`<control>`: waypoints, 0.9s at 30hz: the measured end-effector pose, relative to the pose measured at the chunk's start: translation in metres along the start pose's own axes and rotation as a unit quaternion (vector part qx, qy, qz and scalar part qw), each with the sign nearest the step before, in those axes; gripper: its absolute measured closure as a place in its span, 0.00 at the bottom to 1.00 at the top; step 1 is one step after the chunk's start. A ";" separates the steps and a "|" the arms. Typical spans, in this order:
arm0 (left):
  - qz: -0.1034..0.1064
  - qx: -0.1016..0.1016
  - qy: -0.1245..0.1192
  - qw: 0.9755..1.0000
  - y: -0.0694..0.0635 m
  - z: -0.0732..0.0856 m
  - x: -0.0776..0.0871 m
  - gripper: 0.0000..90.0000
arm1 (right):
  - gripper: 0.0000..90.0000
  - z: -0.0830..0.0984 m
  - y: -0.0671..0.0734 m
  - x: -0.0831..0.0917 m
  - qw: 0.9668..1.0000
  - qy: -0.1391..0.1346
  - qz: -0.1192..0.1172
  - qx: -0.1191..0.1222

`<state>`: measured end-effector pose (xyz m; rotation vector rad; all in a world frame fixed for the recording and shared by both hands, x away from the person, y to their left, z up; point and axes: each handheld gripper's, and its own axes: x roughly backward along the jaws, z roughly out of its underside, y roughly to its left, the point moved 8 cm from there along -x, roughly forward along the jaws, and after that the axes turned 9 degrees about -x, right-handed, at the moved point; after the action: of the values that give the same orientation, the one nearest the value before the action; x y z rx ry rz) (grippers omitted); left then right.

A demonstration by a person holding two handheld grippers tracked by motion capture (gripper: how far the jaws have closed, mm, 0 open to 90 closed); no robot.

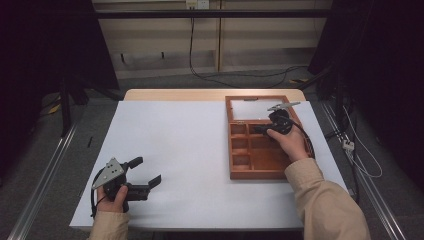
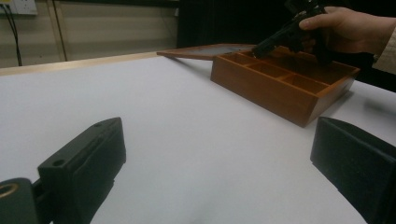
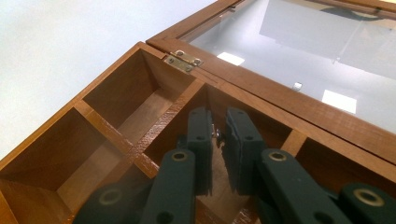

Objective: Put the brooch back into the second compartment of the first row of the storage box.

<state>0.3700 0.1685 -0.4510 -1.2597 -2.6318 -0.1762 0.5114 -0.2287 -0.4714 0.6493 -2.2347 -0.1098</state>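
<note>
1. The right tongs (image 1: pixel 260 130) reach into the wooden box (image 1: pixel 250 167) on the right part of the white surface (image 1: pixel 190 145).
2. In the right gripper view the right tongs (image 3: pixel 218 140) stand nearly clenched, with only a narrow slit between the pads.
3. A small shiny bit (image 3: pixel 216 134) sits in that slit near the tips; what it is cannot be told, nor whether the pads press on it.
4. The tips point down into a compartment in the row next to the hinged edge, just beside a divider (image 3: pixel 177 116).
5. The box's glass lid (image 3: pixel 299 60) lies folded back flat behind the box, joined by a brass hinge (image 3: pixel 184 59).
6. The compartments that can be seen show bare wood floors.
7. The left tongs (image 1: pixel 148 171) are released, the jaws spread wide, and nothing lies between them.
8. In the left gripper view the left tongs (image 2: pixel 219 154) hang low over the bare surface, touching no object, well apart from the box (image 2: pixel 275 88).
9. The left hand (image 1: pixel 114 197) holds its gripper near the front left corner of the surface; the right hand (image 1: pixel 290 142) is over the box.
</note>
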 end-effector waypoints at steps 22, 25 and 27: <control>-0.001 0.001 -0.001 1.000 0.000 0.000 0.000 0.03 | 0.78 0.001 0.002 0.004 1.000 -0.005 0.002 0.001; -0.001 0.002 0.002 1.000 0.001 0.002 0.001 0.03 | 0.73 0.001 0.002 0.006 1.000 -0.011 0.003 0.000; -0.002 0.003 0.001 1.000 0.002 0.002 0.001 0.03 | 0.67 0.000 0.003 0.008 1.000 -0.013 0.001 -0.001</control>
<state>0.3705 0.1712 -0.4523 -1.2511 -2.6317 -0.1688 0.5058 -0.2302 -0.4651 0.6485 -2.2597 -0.1197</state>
